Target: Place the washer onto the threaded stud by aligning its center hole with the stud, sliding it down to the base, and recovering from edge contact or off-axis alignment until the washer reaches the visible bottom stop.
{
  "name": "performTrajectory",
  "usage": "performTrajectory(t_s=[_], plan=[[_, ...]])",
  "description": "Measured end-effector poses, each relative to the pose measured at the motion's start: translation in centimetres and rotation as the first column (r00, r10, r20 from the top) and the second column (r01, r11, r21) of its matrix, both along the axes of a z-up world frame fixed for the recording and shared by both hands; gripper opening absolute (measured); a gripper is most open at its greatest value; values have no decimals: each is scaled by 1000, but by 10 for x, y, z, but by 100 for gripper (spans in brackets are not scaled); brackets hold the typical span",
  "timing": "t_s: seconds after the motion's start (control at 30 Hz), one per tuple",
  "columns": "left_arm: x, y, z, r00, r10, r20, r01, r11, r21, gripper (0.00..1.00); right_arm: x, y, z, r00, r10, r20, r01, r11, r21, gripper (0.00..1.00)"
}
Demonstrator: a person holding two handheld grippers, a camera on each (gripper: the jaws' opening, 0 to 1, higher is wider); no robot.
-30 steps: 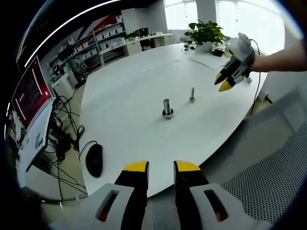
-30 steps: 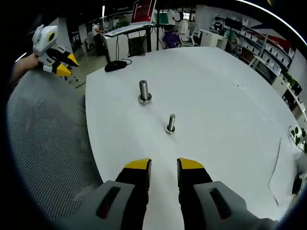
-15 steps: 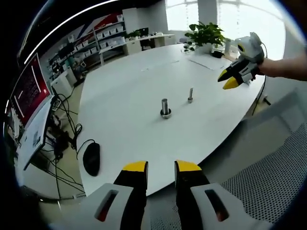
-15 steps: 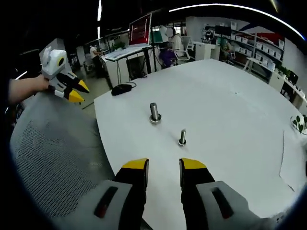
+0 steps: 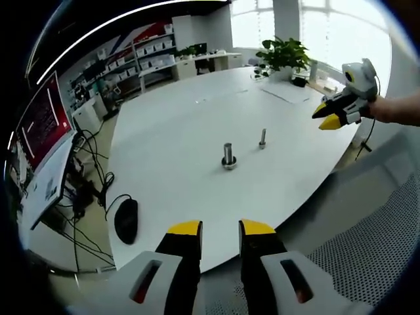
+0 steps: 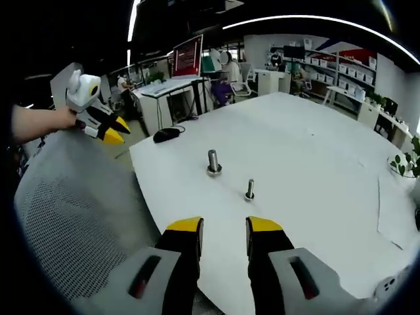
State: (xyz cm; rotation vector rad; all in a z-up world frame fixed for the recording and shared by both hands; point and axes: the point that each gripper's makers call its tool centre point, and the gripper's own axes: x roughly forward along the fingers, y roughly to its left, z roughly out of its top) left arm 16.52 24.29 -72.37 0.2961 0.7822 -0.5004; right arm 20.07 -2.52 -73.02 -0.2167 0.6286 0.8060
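Two metal fasteners stand upright on the white counter point(image 5: 170, 125), near its middle and well apart from both grippers. The thicker threaded stud point(image 5: 228, 155) rises from a wider ring at its base that may be a washer; it is too small to tell. The thinner bolt point(image 5: 262, 138) stands a little apart from it, also on a small wider base. In the right gripper view the thick stud point(image 6: 213, 162) sits farther from the camera and the thin bolt point(image 6: 249, 189) nearer, both on the bare counter point(image 6: 308, 151).

The left gripper point(image 5: 218, 230) hangs off the counter's near edge, its yellow-tipped jaws a narrow gap apart with nothing between them. The right gripper point(image 6: 224, 227) is held over the opposite edge of the counter, its jaws likewise slightly apart and holding nothing. Each gripper also appears in the other's view: the right gripper point(image 5: 329, 117) comes in at upper right, held by a hand, and the left gripper point(image 6: 113, 132) at upper left, held by a hand, its yellow tips close together.

A black computer mouse point(image 5: 126, 220) with its cable lies on the counter near the left edge. A grey mesh chair back point(image 6: 72, 216) is just beside the counter. A potted plant point(image 5: 283, 54) stands at the far end, and a red-lit monitor point(image 5: 41, 125) stands beyond the counter's side.
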Motion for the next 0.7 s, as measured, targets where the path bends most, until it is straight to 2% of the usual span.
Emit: performTrajectory(t_s=[0.03, 0.2, 0.3, 0.43, 0.57, 0.7], plan=[[0, 0, 0, 1000, 0, -1, 0, 1000, 0, 20, 0, 2, 4, 1000, -7, 20, 6, 1000, 23, 29], [1, 0, 2, 1000, 6, 8, -6, 1000, -10, 20, -4, 4, 7, 998, -60, 0, 60, 995, 75, 30], [1, 1, 2, 1000, 11, 5, -11, 1000, -15, 20, -11, 4, 5, 994, -87, -60, 92, 992, 86, 30], [2, 0, 2, 1000, 8, 5, -8, 1000, -16, 20, -18, 13, 16, 997, -66, -44, 70, 993, 95, 30], [3, 3, 4, 1000, 21, 13, -20, 1000, -18, 20, -30, 23, 20, 995, -64, -76, 74, 988, 136, 30], [4, 3, 6, 999, 27, 24, -26, 999, -24, 20, -43, 26, 18, 994, -64, -91, 76, 987, 139, 30]])
